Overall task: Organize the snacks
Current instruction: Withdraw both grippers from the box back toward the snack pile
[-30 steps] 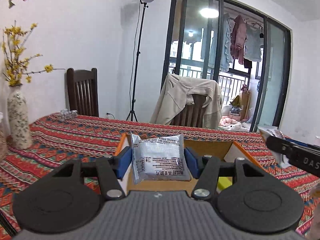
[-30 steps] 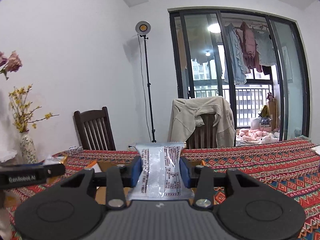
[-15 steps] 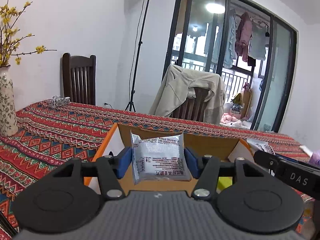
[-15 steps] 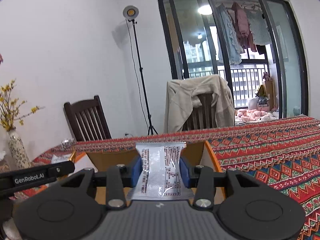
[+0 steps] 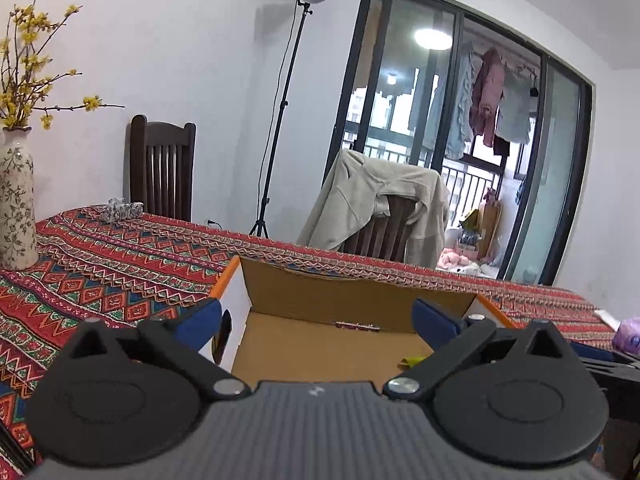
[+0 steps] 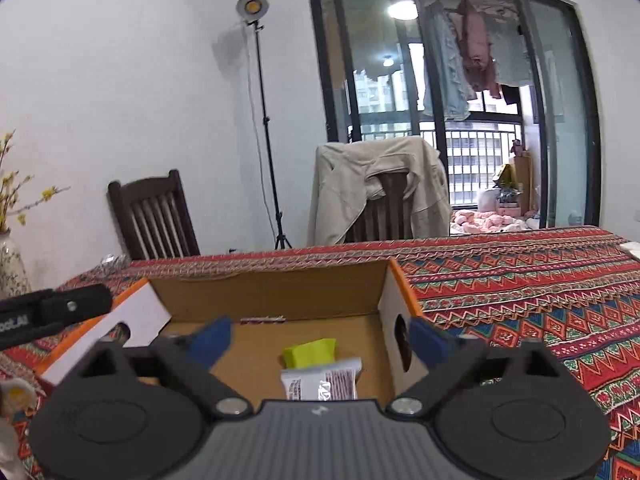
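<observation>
Left gripper [image 5: 316, 318]: spread apart, empty, over the cardboard box [image 5: 360, 296].
Right gripper [image 6: 320, 338]: spread apart, empty.
White packet [image 6: 320, 385]: below it in the box, near edge hidden.

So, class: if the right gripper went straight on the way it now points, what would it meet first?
Probably the far wall of the cardboard box: the open right gripper points over the snack packet and yellow wrapper inside. Depth is uncertain.

tablecloth [image 6: 520, 280]: red, zigzags and diamonds
box [image 6: 280, 292]: brown, orange rim
snack packet [image 6: 320, 384]: silver, red print
vase [image 5: 16, 204]: cream, leafy sprigs
</observation>
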Demonstrator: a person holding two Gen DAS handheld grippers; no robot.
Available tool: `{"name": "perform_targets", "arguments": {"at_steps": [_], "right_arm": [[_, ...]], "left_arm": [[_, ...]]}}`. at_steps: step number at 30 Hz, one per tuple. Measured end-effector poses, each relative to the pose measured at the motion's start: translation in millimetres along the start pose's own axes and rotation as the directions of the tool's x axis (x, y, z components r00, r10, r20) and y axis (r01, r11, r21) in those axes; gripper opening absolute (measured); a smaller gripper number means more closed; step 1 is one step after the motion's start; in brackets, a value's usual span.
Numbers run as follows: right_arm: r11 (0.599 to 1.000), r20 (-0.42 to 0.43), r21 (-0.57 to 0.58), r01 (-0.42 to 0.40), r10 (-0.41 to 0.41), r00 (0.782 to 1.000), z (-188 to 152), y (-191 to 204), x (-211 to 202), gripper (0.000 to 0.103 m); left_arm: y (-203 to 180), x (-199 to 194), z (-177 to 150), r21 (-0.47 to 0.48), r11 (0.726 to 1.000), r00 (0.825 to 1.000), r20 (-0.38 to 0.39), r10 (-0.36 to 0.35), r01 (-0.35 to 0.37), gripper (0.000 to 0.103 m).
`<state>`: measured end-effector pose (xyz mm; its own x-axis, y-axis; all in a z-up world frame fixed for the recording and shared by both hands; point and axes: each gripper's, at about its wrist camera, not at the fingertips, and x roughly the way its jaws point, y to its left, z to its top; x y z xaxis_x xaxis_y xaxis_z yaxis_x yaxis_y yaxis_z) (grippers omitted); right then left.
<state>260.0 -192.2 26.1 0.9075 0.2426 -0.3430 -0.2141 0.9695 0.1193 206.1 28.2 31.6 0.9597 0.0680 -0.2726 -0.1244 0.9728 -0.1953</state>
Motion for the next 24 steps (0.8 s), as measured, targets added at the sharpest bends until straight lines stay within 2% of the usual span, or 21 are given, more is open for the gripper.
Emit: {"name": "perform_targets", "arguments": {"at_steps": [16, 24], "right_arm": [[0.999, 0.019, 0.036, -0.005, 0.004, 1.0, 1, -8, -8, 0.103], [0.999, 0.05, 0.042, -0.02, 0.017, 0.999, 11, -11, -28, 0.103]], "left_arm": [[1, 1, 2, -0.006, 1.0, 0.999, -0.031, 0.02, -0.02, 0.103], [-11, -20, 13, 0.029, 0.999, 0.999, -0.023, 0.029, -0.028, 0.103]]}}
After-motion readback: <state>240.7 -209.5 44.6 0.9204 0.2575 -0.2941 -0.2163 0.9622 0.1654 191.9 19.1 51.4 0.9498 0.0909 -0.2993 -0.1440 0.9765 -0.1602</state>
